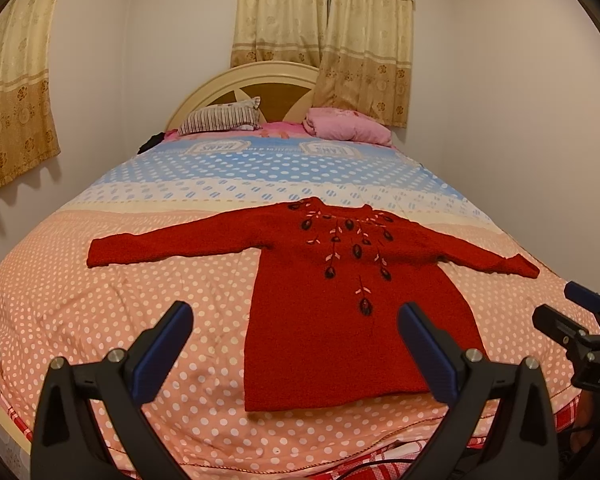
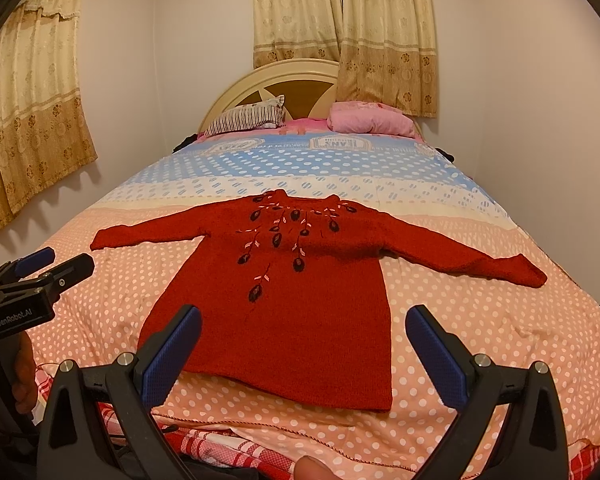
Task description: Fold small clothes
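Note:
A small red knitted sweater (image 1: 340, 312) with dark embroidered flowers lies flat on the bed, front up, both sleeves spread out sideways, hem toward me. It also shows in the right wrist view (image 2: 292, 312). My left gripper (image 1: 296, 328) is open and empty, hovering above the near edge by the hem's left part. My right gripper (image 2: 304, 332) is open and empty, hovering over the hem's right part. Each gripper shows at the edge of the other's view: the right one (image 1: 580, 312), the left one (image 2: 48, 268).
The bed (image 1: 120, 320) has a pink, white and blue polka-dot cover. A striped pillow (image 1: 224, 120) and a pink bundle of bedding (image 1: 348, 128) lie at the headboard. Walls and curtains close in on both sides. A red checked cloth (image 2: 228, 448) hangs at the near edge.

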A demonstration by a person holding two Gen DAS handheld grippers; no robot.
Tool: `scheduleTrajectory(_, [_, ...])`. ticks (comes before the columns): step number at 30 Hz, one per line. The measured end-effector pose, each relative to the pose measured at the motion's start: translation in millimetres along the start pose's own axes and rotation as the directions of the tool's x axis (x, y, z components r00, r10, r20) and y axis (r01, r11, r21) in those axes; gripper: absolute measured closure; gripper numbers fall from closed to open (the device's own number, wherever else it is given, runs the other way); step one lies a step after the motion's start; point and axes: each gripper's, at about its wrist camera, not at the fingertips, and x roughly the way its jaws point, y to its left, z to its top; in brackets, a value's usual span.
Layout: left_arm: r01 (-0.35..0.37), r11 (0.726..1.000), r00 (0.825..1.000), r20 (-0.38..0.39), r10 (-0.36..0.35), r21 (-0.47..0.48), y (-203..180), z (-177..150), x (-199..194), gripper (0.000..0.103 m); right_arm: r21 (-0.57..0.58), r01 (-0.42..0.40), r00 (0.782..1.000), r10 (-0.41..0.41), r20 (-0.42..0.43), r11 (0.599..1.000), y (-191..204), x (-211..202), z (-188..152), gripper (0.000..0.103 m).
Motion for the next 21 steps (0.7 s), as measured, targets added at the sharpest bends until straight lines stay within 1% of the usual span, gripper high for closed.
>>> scheduleTrajectory(21, [-0.011,1.000,1.000,-0.029,0.011,0.005,3.0,-2.3,7.4,0.000,0.009,0.001,1.000,-0.001,-0.029,1.000,-4.9,9.0,-1.1,0.001])
